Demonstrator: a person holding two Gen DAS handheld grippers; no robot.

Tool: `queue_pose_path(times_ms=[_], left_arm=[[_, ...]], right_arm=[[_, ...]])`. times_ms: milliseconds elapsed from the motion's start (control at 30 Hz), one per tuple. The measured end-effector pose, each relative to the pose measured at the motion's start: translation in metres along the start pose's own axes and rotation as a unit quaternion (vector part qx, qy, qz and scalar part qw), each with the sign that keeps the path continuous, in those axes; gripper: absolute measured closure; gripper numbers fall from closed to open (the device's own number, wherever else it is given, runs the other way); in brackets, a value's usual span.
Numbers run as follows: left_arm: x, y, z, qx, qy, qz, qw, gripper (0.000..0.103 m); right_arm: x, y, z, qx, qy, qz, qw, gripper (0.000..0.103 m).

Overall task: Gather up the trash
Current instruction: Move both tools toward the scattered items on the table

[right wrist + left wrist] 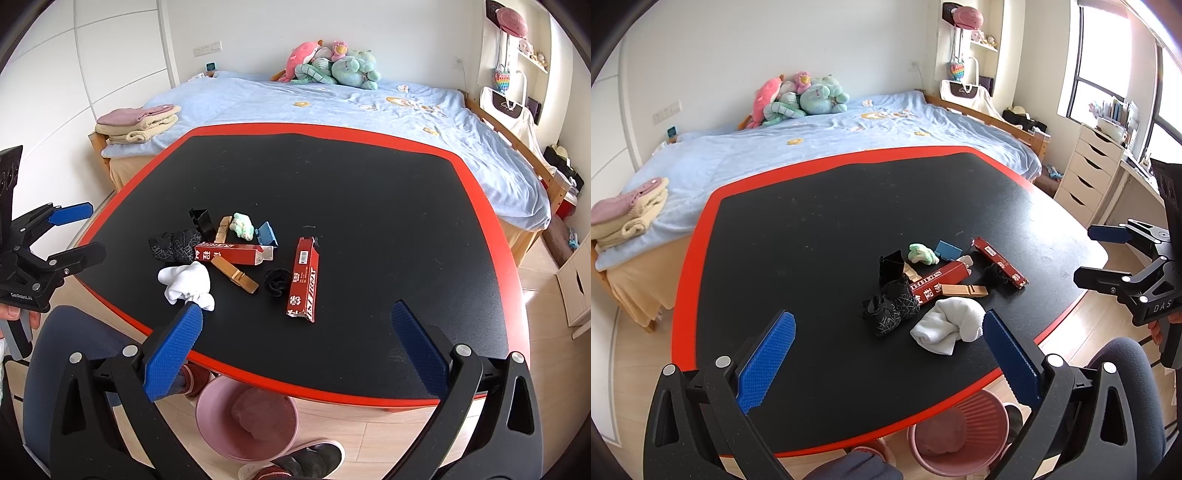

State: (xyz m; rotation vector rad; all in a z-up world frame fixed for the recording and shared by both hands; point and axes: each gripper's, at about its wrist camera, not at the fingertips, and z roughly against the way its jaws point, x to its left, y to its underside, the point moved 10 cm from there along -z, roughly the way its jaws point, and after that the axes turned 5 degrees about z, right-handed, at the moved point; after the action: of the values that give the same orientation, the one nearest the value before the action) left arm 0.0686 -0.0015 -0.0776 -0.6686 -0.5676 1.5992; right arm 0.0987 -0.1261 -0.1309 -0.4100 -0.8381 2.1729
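A pile of items lies on the black table (812,229) with a red rim (332,129). It holds two red cartons (936,284) (303,282), a white cloth (949,325) (188,282), dark socks (890,310) (173,243), a wooden clothespin (964,291) (234,274), a green crumpled wad (921,254) (243,225), a blue clip (266,233) and a black box (201,221). A pink bin (960,432) (247,421) stands on the floor under the near edge. My left gripper (888,358) is open above the near table edge. My right gripper (295,350) is open, empty, near the edge.
A bed with a blue cover (775,147), plush toys (332,62) and folded towels (628,214) lies behind the table. White drawers (1086,170) stand at the right. A dark chair (1126,387) and slippers (306,461) are near the bin.
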Motion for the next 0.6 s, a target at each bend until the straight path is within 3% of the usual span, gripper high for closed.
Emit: queue_pose_path(times_ms=[600], left_arm=[[0.0008, 0.0032, -0.0033, 0.008, 0.009, 0.007, 0.9999, 0.006]], right_arm=[[-0.0027, 0.0057, -0.0054, 0.005, 0.009, 0.004, 1.000, 0.003]])
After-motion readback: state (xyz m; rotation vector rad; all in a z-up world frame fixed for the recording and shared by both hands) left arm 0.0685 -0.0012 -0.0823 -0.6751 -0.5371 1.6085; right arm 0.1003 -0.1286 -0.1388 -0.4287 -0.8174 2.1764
